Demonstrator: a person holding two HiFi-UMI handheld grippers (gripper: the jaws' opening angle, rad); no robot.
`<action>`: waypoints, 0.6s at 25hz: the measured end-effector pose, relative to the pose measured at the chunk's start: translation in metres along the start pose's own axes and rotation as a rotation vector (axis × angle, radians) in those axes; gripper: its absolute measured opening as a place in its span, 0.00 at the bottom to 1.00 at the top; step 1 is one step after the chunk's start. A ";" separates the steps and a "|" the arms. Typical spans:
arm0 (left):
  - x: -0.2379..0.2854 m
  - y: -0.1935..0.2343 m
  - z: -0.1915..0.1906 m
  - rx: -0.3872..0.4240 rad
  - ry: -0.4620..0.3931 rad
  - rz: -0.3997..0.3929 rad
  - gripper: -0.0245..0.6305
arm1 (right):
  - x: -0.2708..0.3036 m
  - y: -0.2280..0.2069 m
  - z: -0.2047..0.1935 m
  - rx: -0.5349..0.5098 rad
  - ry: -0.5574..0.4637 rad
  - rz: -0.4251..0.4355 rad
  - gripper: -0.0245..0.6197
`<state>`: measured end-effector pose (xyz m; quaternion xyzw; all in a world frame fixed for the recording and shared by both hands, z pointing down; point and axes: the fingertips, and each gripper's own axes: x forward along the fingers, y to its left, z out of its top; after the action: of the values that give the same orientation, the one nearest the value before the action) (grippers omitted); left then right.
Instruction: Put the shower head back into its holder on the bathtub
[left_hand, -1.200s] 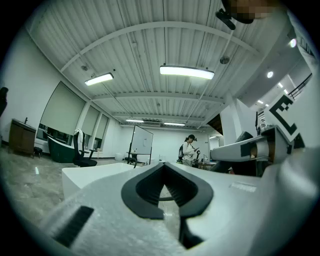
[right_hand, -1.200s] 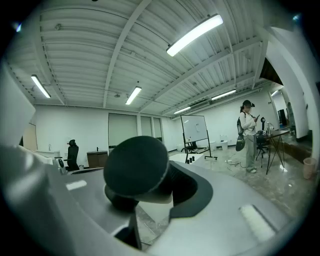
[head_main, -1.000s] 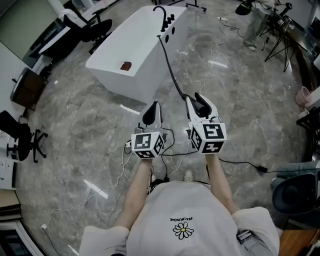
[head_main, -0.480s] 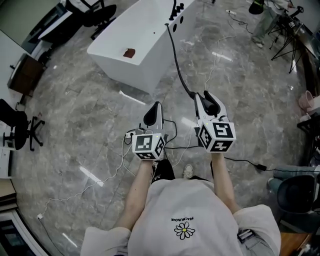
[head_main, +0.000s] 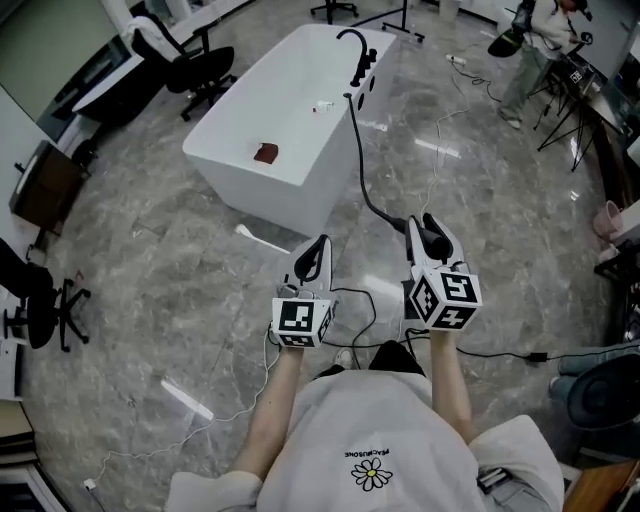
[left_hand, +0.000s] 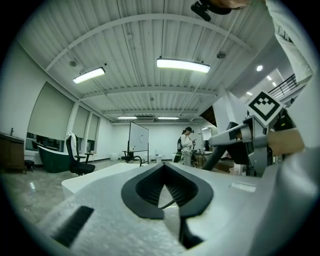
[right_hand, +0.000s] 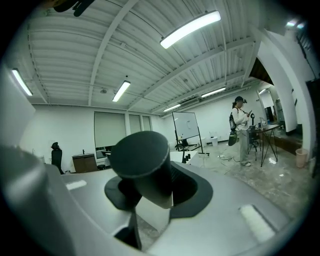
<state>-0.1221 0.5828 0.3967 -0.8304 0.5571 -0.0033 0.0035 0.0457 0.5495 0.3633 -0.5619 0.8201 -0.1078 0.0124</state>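
Observation:
The white bathtub (head_main: 232, 150) stands on the marble floor ahead, its black faucet and holder (head_main: 358, 55) at the far end. A black hose (head_main: 362, 170) runs from there down the tub's side and across the floor to the black shower head (head_main: 432, 238). My right gripper (head_main: 428, 232) is shut on the shower head, whose thick black handle (right_hand: 145, 167) fills its jaws and points forward. To its left my left gripper (head_main: 313, 252) is shut with nothing in it, its pads (left_hand: 177, 192) together. Both are held level, short of the tub's near end.
A small red thing (head_main: 265, 152) lies in the tub. Thin cables (head_main: 350, 300) trail over the floor by my feet. Black office chairs (head_main: 190, 65) stand beyond the tub at left. At the back right are a standing person (right_hand: 241, 131) and tripods (head_main: 560, 95).
Both grippers have moved together, now sitting lower and further right in the head view. The tub shows more fully. The shower head stays in the right grip.

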 end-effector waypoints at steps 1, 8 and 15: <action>0.006 0.008 -0.005 0.002 0.010 -0.015 0.04 | 0.008 0.004 0.001 -0.005 -0.002 -0.007 0.22; 0.062 0.036 -0.029 -0.074 0.051 -0.060 0.04 | 0.062 0.003 0.003 -0.031 0.013 -0.034 0.22; 0.179 0.045 -0.059 -0.148 0.102 -0.108 0.14 | 0.171 -0.047 0.009 -0.013 0.040 0.021 0.22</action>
<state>-0.0964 0.3998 0.4554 -0.8560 0.5097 -0.0044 -0.0863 0.0267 0.3736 0.3811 -0.5510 0.8268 -0.1134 -0.0066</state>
